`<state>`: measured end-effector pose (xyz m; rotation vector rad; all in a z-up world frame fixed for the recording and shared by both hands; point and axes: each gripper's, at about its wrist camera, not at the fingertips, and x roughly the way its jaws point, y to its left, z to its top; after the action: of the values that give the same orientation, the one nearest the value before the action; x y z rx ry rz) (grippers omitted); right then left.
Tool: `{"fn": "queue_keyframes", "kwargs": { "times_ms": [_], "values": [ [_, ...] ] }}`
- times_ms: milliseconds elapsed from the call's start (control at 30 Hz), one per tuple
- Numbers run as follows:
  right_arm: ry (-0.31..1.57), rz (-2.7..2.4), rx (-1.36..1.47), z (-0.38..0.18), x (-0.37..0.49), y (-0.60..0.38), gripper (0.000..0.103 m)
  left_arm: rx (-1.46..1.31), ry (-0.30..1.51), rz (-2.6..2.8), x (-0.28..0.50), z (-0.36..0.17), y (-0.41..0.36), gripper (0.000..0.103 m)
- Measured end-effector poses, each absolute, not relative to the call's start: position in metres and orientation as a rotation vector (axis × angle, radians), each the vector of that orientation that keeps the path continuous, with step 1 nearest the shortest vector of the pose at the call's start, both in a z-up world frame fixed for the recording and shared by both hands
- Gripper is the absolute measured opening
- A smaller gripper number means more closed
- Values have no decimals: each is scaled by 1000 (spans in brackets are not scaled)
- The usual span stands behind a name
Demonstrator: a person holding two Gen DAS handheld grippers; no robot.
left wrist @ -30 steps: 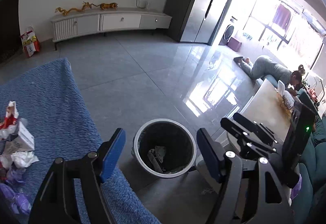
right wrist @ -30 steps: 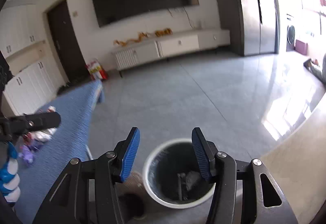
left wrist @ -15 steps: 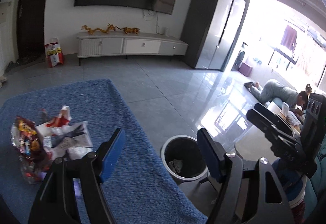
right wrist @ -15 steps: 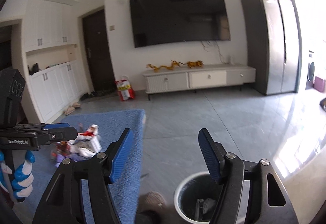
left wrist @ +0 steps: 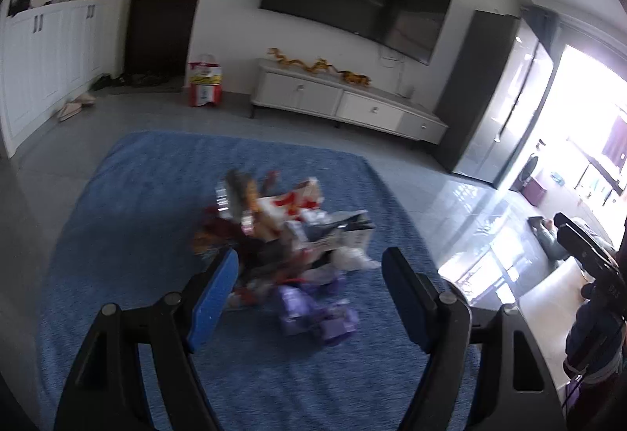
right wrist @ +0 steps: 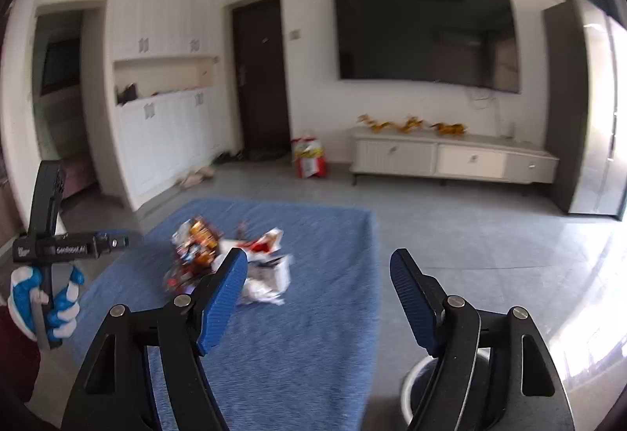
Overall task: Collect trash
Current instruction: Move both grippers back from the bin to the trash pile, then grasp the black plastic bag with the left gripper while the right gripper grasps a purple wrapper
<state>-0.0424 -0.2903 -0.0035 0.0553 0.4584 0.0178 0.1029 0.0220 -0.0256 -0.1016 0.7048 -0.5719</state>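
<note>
The trash [left wrist: 290, 246] lay as one loose heap on the blue-covered desk [left wrist: 129, 219], near the middle of its width and toward the far edge. The heap comprised crumpled red and orange snack wrappers [right wrist: 198, 235], a red-and-white carton [left wrist: 298, 201], a small white box [right wrist: 276, 270], white crumpled paper [right wrist: 260, 291] and purple wrappers [left wrist: 313, 313] at the near side. Individual items were blurred. The bin [right wrist: 411, 388], white-rimmed and dark inside, stood on the floor beside the desk's right edge.
</note>
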Motion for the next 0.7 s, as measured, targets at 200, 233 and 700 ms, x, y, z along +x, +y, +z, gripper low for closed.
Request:
{"fn": "queue_keyframes", "kwargs": {
  "times_ms": [200,233,700],
  "values": [
    [569,141,21,-36,-11,-244,75,-127,744,-506,121,-52,63,75],
    [590,161,19,-43,-5,-237,75,-132,756,-502,124,-56,66,75],
    [822,358,88,-127,62,-197,75,-59,803,-528,201,-80,15,75]
  ]
}}
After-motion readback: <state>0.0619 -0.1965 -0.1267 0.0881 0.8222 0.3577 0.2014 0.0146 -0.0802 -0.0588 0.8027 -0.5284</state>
